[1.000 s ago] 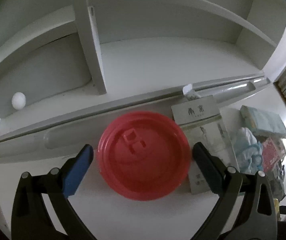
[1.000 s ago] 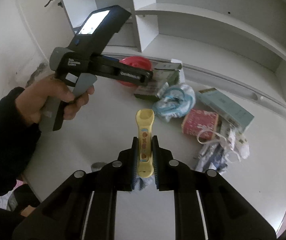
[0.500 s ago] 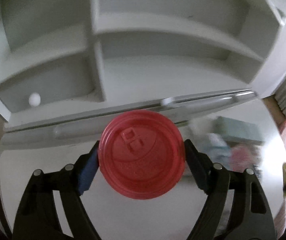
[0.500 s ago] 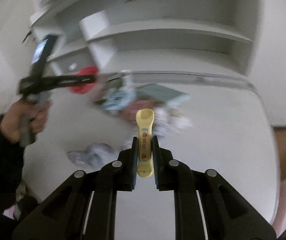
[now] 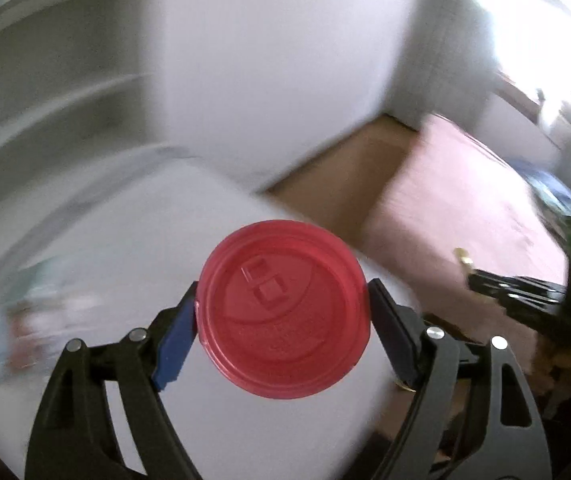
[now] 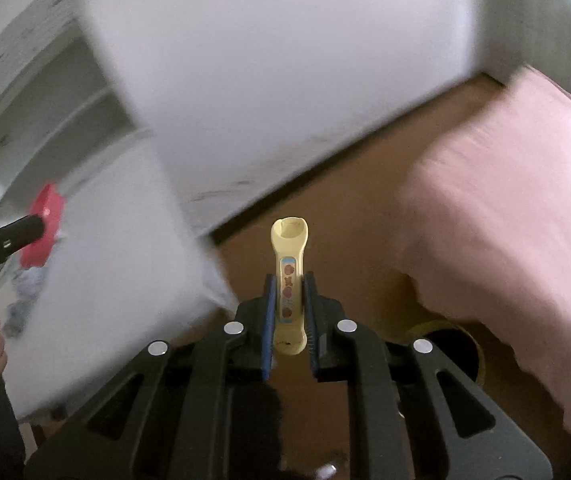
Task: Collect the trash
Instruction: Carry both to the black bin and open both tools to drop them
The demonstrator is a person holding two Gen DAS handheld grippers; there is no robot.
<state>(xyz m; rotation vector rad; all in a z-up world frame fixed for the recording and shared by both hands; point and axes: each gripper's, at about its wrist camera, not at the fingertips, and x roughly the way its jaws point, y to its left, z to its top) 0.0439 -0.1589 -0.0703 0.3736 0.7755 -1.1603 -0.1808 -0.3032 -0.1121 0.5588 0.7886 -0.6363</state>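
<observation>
Left wrist view: my left claw (image 5: 281, 320) stays clenched on the red lid (image 5: 283, 308); right claw (image 6: 288, 304) keeps gripping the yellow clip (image 6: 288, 276). Beyond both, shelves have given way to floor and pink bedding (image 6: 505, 208), so I judge I'm carrying both to the bin.

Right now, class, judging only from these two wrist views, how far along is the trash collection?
Done: two pieces are picked up. In hand: the left gripper is clamped on the red lid, and the right gripper on the yellow stick, held over the brown floor. Left: neither is dropped yet, and blurred litter remains on the white table.
</observation>
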